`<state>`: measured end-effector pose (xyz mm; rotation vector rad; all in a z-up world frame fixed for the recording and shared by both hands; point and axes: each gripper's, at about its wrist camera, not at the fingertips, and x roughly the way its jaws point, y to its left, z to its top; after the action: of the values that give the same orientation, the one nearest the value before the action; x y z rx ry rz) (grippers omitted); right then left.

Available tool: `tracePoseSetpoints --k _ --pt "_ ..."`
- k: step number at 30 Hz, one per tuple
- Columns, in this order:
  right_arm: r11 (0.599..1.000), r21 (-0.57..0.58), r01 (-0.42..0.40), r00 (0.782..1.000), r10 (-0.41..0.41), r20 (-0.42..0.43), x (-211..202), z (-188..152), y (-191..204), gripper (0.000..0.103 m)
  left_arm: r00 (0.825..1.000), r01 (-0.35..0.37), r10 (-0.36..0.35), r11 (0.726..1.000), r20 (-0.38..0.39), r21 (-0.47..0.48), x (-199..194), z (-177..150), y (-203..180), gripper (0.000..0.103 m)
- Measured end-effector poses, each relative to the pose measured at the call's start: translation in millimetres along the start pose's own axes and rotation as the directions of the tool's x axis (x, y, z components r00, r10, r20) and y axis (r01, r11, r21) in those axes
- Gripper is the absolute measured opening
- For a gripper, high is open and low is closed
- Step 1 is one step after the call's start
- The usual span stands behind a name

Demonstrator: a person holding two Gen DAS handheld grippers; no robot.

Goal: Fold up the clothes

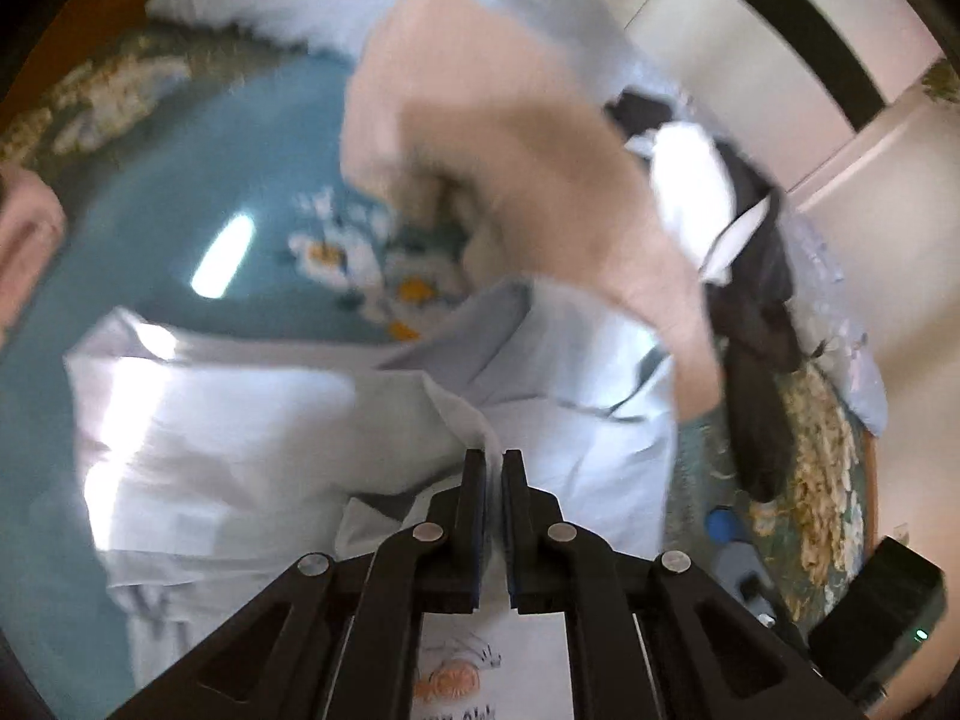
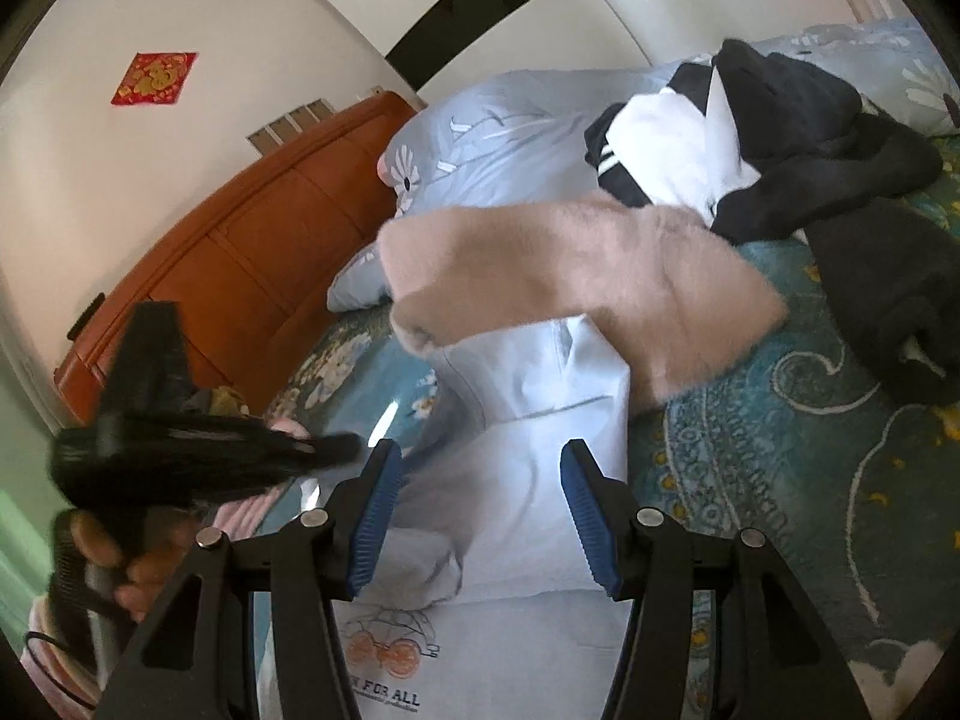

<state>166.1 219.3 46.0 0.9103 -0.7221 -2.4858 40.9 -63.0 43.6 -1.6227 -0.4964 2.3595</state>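
Pale blue shirt (image 2: 540,396) is lying on the bed (image 2: 780,450), spread along the teal floral bedspread, with its printed car graphic and lettering nearest both cameras and its far end running under a pink fuzzy garment (image 2: 576,258). Beyond that, toward the far edge of the bed, a black-and-white garment (image 2: 780,144) is sitting in a heap against a pale blue pillow (image 2: 480,138). The wooden headboard (image 2: 240,252) is closing off the bed's left end in the right wrist view.

Left gripper (image 1: 493,468): fingers are pressing nearly together with a thin ridge of the shirt's cloth pinched between the pads. The left view is motion-blurred, so the depth of the bite is unclear.

Right gripper (image 2: 480,480): fingers are standing well apart, hovering above the shirt's middle, gripping nothing. The hand (image 2: 114,552) holding the left tool is showing at the lower left of that view.

Handling judgement: the shirt is looking thin, light and limp; it is creasing readily and draping from the pinch, so it will likely sag and slide rather than hold a line. Hems, shoulder seams or a doubled edge are looking like the firmest places to take hold; a single layer mid-panel would probably bunch. The fuzzy garment resting on the far end may drag along.

Fold stage: some overlapping layers are showing, but how far along cannot be settled.
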Motion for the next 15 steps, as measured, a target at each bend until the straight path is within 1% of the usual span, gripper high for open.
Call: tracePoseSetpoints --k 2,4,6,7,8,10,12,13,14,15 --pt "1.0 0.01 0.005 1.0 -0.005 -0.024 6.7 -2.0 -4.4 0.057 1.0 0.026 -0.026 0.999 -0.007 -0.027 3.5 -1.9 10.6 0.017" --pt "1.0 0.013 0.003 0.999 -0.002 -0.044 11.9 -3.6 -6.6 0.057 0.998 0.058 -0.059 0.997 -0.007 -0.057 3.4 -4.7 22.0 0.043" --pt "1.0 0.007 0.0 0.998 0.0 -0.058 15.5 -5.3 -6.7 0.057 0.995 0.097 -0.095 0.993 0.029 -0.068 -10.0 -10.3 32.9 0.055" --pt "1.0 0.002 -0.003 0.998 0.003 -0.066 17.3 -6.4 -5.8 0.057 0.992 0.118 -0.114 0.991 0.052 -0.071 -18.5 -13.5 38.3 0.056" --pt "1.0 -0.006 -0.008 0.997 0.008 -0.073 19.0 -7.7 -3.4 0.057 0.989 0.122 -0.116 0.99 0.086 -0.064 -30.5 -18.5 44.3 0.056" --pt "0.999 -0.027 -0.02 0.996 0.017 -0.086 22.0 -10.3 2.6 0.057 0.985 0.067 -0.061 0.997 0.16 -0.036 -52.4 -30.9 54.1 0.061" --pt "0.998 -0.059 -0.037 0.994 0.031 -0.104 26.1 -15.3 12.1 0.057 0.976 -0.028 0.034 0.999 0.217 -0.028 -65.9 -44.8 69.3 0.061" --pt "0.996 -0.077 -0.047 0.993 0.038 -0.114 28.3 -18.2 17.3 0.057 0.966 -0.08 0.085 0.996 0.243 -0.028 -71.8 -51.9 77.8 0.061" --pt "0.994 -0.095 -0.058 0.991 0.046 -0.125 30.5 -21.1 22.6 0.057 0.959 -0.127 0.134 0.991 0.25 -0.041 -73.8 -58.1 89.2 0.061" --pt "0.991 -0.112 -0.068 0.989 0.052 -0.135 32.8 -24.0 27.8 0.057 0.954 -0.171 0.181 0.983 0.24 -0.063 -72.9 -63.7 102.8 0.061"
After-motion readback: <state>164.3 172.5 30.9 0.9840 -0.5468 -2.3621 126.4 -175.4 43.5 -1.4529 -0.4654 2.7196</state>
